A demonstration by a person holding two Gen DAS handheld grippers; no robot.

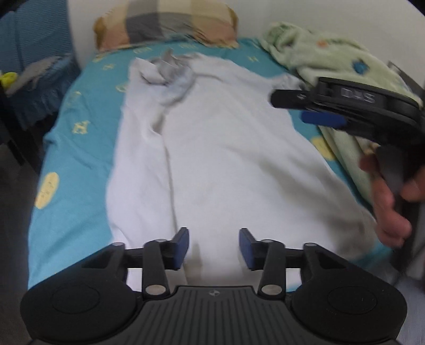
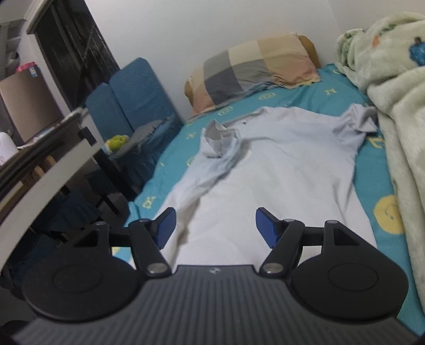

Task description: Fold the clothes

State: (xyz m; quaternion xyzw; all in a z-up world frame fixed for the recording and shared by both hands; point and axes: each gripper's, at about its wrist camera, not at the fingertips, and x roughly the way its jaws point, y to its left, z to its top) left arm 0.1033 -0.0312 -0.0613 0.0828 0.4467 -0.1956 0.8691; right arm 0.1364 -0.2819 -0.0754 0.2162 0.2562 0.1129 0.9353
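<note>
A pale blue polo shirt lies spread along the turquoise bed sheet, its collar toward the pillow. One sleeve is folded in over the body and crumpled; the other sleeve lies out toward the blanket. My left gripper hovers open over the shirt's hem, nothing between its blue pads. My right gripper is open too, above the lower part of the shirt. In the left wrist view the right gripper reaches in from the right, held by a hand.
A checked pillow lies at the head of the bed against the wall. A pale green fleece blanket is heaped along the right edge. Left of the bed stand a blue cushioned chair and a table.
</note>
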